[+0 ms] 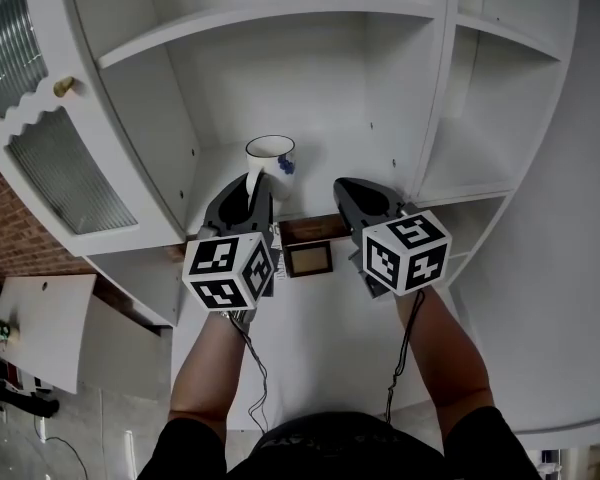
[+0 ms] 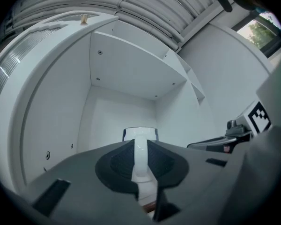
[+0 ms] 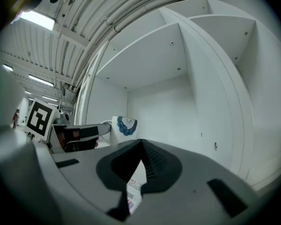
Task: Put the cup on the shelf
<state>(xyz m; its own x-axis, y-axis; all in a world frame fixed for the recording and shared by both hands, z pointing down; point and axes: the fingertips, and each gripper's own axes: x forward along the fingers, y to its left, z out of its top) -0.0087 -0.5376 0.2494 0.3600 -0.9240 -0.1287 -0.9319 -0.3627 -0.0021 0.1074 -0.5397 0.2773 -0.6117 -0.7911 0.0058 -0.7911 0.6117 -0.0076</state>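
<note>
In the upper centre of the head view, the white cup (image 1: 270,157) with a blue mark on its side sits inside the open middle compartment of the white shelf (image 1: 365,163). The left hand-held gripper (image 1: 250,193) is clenched on the cup's handle, which runs upright between its pads. To its right, the right hand-held gripper (image 1: 342,188) is closed and empty, tips together.
</note>
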